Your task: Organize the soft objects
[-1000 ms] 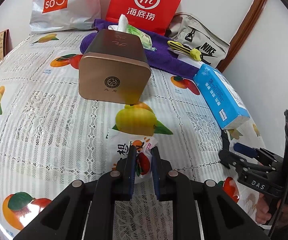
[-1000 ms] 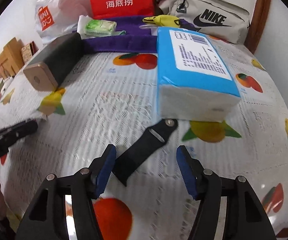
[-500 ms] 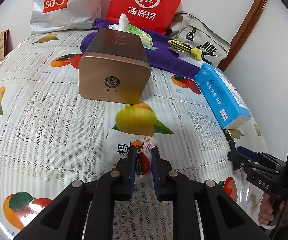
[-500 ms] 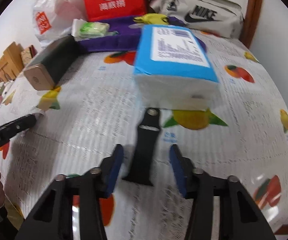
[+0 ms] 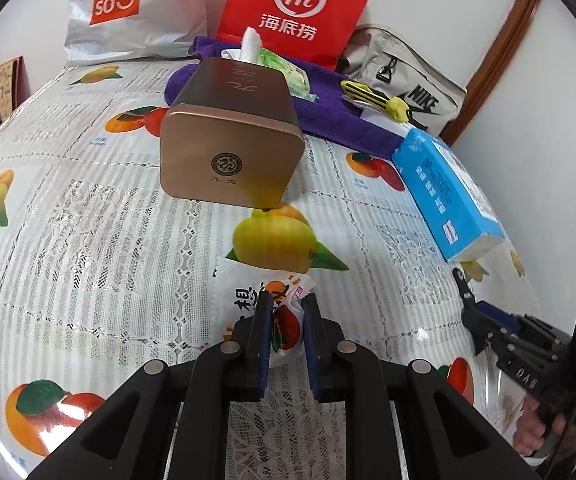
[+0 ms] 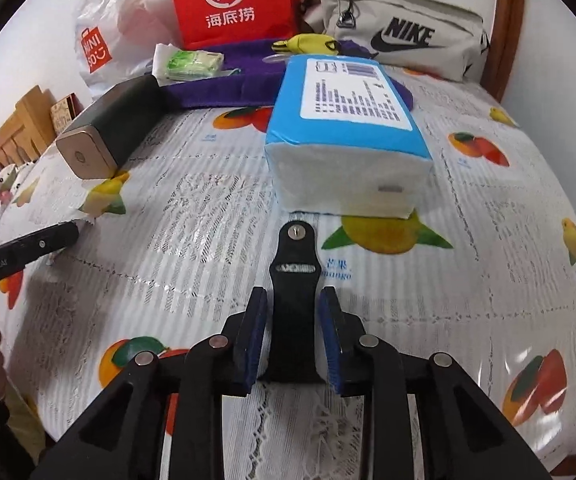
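Note:
My left gripper (image 5: 287,309) is shut on a white snack packet (image 5: 269,296) printed with fruit, which lies on the tablecloth. My right gripper (image 6: 291,305) is open, its blue pads on either side of a black strap (image 6: 294,280) lying flat; small gaps remain on both sides. The right gripper also shows in the left wrist view (image 5: 488,320). A blue tissue pack (image 6: 348,132) lies just beyond the strap. A purple towel (image 5: 328,112) at the back holds a green wet-wipes pack (image 5: 288,74) and a yellow item (image 5: 372,98).
A bronze tin box (image 5: 232,136) lies on its side mid-table. A Miniso bag (image 5: 128,8), a red paper bag (image 5: 296,8) and a Nike pouch (image 6: 400,28) stand along the back wall. The table edge (image 6: 568,420) falls away at right.
The right gripper has moved forward over the strap and narrowed its jaws around it. The left gripper has stayed shut on the packet in place.

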The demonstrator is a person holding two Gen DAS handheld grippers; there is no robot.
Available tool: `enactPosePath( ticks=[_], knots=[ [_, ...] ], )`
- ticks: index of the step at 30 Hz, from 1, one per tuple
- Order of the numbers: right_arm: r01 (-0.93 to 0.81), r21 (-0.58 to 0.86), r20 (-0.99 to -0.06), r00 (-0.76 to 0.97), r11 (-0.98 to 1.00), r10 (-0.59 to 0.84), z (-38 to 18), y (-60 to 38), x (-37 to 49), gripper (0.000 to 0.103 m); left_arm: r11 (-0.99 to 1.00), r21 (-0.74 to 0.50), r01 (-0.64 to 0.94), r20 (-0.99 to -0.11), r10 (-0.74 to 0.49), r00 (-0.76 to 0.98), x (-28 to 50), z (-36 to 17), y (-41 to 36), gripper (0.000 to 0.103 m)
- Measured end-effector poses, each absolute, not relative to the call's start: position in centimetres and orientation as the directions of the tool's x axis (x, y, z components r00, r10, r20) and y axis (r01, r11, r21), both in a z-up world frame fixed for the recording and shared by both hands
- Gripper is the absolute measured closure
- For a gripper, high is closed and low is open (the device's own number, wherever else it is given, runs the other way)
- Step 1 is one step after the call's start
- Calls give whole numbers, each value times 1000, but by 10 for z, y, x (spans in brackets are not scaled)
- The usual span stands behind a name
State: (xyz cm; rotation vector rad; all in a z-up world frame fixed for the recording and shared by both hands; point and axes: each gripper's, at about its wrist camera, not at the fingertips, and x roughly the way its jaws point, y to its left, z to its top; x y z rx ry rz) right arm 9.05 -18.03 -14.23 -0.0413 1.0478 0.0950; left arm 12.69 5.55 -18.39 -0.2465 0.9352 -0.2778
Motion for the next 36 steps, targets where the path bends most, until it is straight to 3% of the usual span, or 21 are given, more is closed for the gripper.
enactPosePath(
  ticks=[2, 5, 36],
  knots=[
    [-118, 22, -859, 505, 993, 79, -142, -183, 90, 81, 938, -322, 130, -751, -337, 567, 127, -183, 54, 89],
    [-122, 82, -859, 495, 989, 133, -139, -193, 90, 82, 939, -319, 128, -752, -333, 569, 125, -182, 54, 90],
    [-192, 96, -778, 598, 977, 194, -61, -207, 92, 82, 956, -274, 107, -703, -274, 656, 125, -96, 52, 90]
  ],
)
